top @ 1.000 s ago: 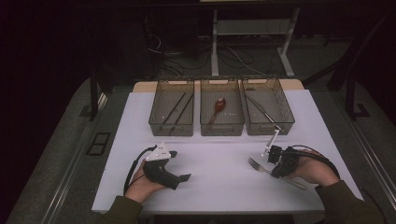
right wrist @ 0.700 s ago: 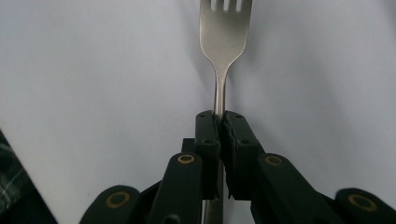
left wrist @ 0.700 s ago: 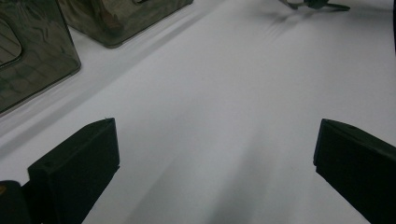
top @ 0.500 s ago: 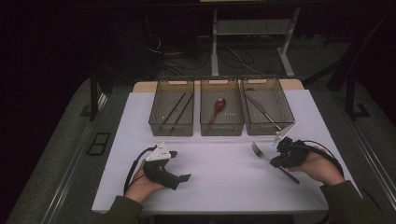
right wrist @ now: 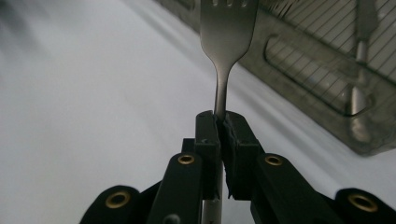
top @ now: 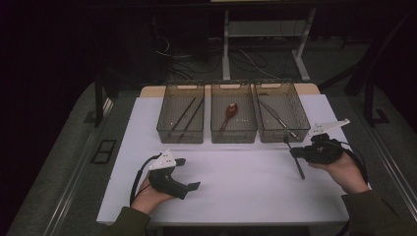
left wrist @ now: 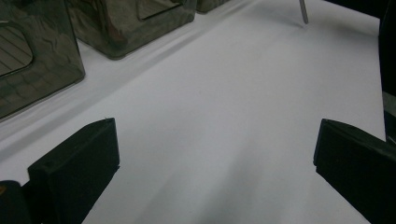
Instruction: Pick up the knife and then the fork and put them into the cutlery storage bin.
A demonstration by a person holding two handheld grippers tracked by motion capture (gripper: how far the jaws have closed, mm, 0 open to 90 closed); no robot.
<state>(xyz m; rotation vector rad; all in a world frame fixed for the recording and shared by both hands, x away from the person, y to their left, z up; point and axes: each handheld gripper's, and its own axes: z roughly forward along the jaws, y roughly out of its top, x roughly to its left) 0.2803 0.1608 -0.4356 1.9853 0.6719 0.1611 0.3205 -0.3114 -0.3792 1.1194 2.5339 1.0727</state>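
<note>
Surface (top: 236, 191) white, wide, carrying everything, dark floor around it. Bins next: three clear smoked bins in a row at the far edge, touching or nearly so. Left bin (top: 180, 132) holds two thin dark sticks lying lengthwise, middle bin (top: 233, 132) holds a reddish spoon-like piece, right bin (top: 278, 132) holds a slim metal utensil lying on a diagonal. Left gripper (top: 189, 173) rests low on the near left part of the surface, hand under it, well apart from the bins; its fingers (left wrist: 74, 168) stand wide apart with nothing between them, bare white surface ahead, corners of bins at the upper left of the left gripper view. Right gripper (top: 294, 152) sits at the right, just in front of the right bin, hand behind it, grey plate on top. Its fingers (right wrist: 208, 140) are clenched on the neck of a fork (right wrist: 228, 28); tines point away from the gripper toward the right bin's near wall, handle runs back toward the person. In the high view the fork (top: 299, 168) hangs just in front of the right bin; whether its handle end touches the surface, cannot tell.
</note>
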